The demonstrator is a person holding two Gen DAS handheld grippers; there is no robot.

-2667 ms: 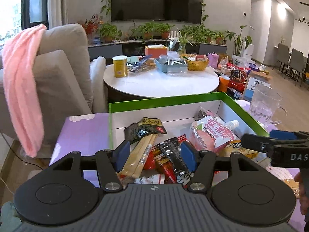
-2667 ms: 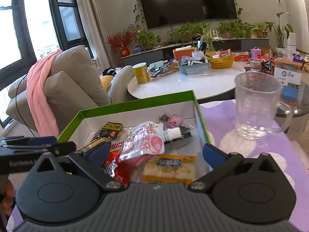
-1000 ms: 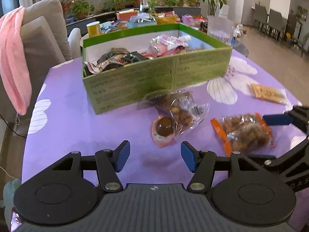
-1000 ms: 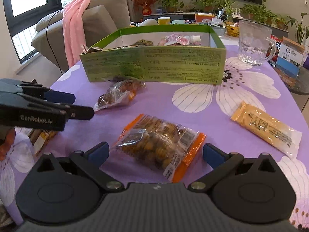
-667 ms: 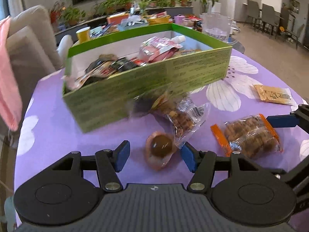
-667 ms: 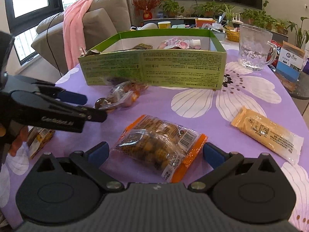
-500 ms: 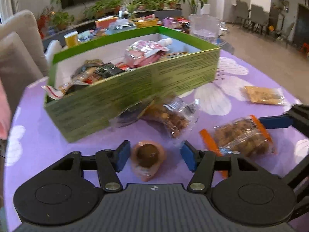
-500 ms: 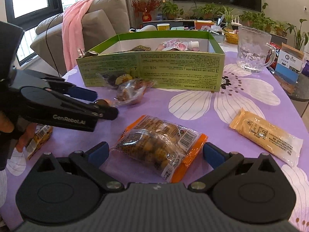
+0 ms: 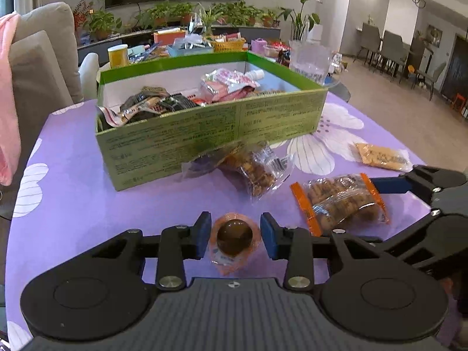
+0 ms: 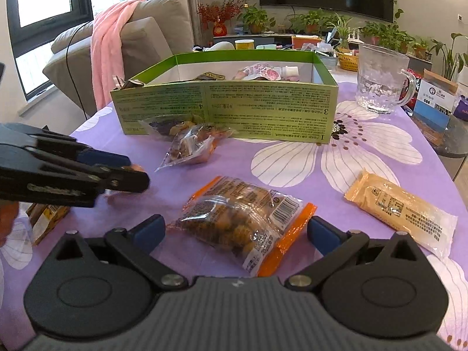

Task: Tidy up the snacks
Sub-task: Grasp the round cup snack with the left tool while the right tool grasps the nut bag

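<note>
A green snack box [image 9: 210, 134] holding several packets stands on the purple flowered tablecloth [image 9: 73, 199]; it also shows in the right wrist view [image 10: 228, 111]. My left gripper [image 9: 235, 235] is open, its pads on either side of a small orange-wrapped round snack [image 9: 234, 238] lying on the cloth, with small gaps showing. My right gripper [image 10: 235, 231] is open wide around an orange-edged bag of nuts [image 10: 242, 222] on the cloth, not touching it. That bag also shows in the left wrist view [image 9: 339, 201].
A clear bag of snacks [image 10: 190, 143] lies against the box front. A yellow packet [image 10: 400, 207] lies at the right, another packet [image 10: 44, 219] at the left edge. A glass mug [image 10: 383, 79] stands beyond the box. A sofa with a pink towel [image 10: 111, 52] is behind.
Both grippers came back from over the box to the near table. My left gripper has moved forward and down until the round snack sits between its pads, which have narrowed. My right gripper barely moved.
</note>
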